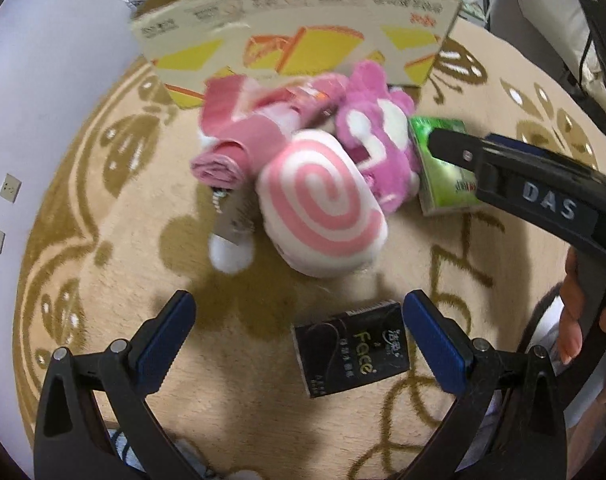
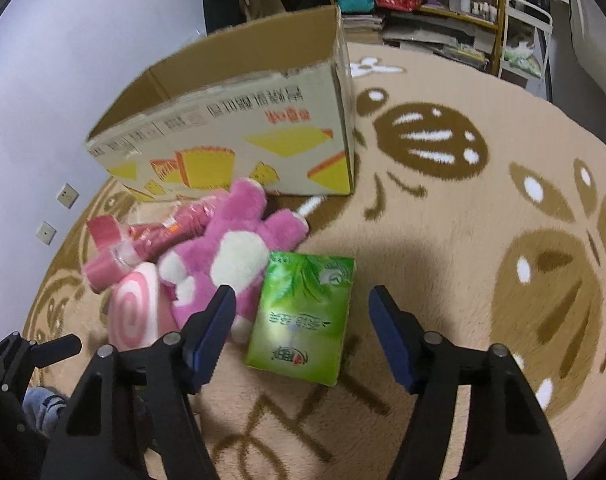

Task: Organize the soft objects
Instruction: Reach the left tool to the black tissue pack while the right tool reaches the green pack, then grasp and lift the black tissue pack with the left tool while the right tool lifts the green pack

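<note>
Lettering "Face" marks the black pack (image 1: 350, 354) between the wide-open left gripper (image 1: 299, 338); smaller print seems illegible.

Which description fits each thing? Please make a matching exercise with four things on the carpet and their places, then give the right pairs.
Things:
1. green tissue pack
2. black tissue pack
3. cardboard box
4. pink swirl cushion

Places:
A. standing open-topped behind the pile of soft things
B. lying between the open fingers of the right hand-held gripper
C. lying near the right finger of the left hand-held gripper
D. resting against the pink plush toy, in front of the rolled pink cloth

Pairs: 1-B, 2-C, 3-A, 4-D
</note>
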`<action>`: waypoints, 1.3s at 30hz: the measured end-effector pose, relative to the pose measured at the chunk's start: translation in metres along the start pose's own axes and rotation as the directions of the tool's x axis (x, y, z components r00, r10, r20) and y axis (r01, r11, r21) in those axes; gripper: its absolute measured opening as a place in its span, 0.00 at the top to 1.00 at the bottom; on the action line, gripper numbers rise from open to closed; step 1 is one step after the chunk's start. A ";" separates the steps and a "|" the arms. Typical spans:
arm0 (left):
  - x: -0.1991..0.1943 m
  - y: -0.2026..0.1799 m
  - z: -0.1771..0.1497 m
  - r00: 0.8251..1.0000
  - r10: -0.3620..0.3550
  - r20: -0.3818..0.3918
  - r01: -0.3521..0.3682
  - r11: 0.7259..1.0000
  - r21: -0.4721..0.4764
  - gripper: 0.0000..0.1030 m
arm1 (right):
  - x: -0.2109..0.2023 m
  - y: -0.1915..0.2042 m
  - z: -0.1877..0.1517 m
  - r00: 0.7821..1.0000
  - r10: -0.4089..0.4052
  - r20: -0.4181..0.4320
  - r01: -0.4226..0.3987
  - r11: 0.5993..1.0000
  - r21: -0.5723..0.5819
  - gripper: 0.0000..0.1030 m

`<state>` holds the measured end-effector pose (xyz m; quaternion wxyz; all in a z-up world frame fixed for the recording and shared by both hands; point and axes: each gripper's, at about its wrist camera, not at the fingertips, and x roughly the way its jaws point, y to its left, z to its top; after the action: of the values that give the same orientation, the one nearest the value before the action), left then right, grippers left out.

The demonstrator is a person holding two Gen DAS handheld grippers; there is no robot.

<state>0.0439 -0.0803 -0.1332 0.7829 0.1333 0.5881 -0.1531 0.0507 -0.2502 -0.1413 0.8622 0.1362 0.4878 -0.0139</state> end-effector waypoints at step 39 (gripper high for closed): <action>0.032 -0.042 -0.019 0.992 0.049 -0.118 -0.032 0.990 0.138 0.35 | 0.034 0.005 -0.014 0.980 -0.155 -0.127 0.150 0.987 -0.052 0.68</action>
<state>0.0193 -0.1141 -0.1699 0.7380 0.2070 0.6199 -0.1684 0.0577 -0.2385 -0.1756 0.8274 0.0809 0.5524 -0.0607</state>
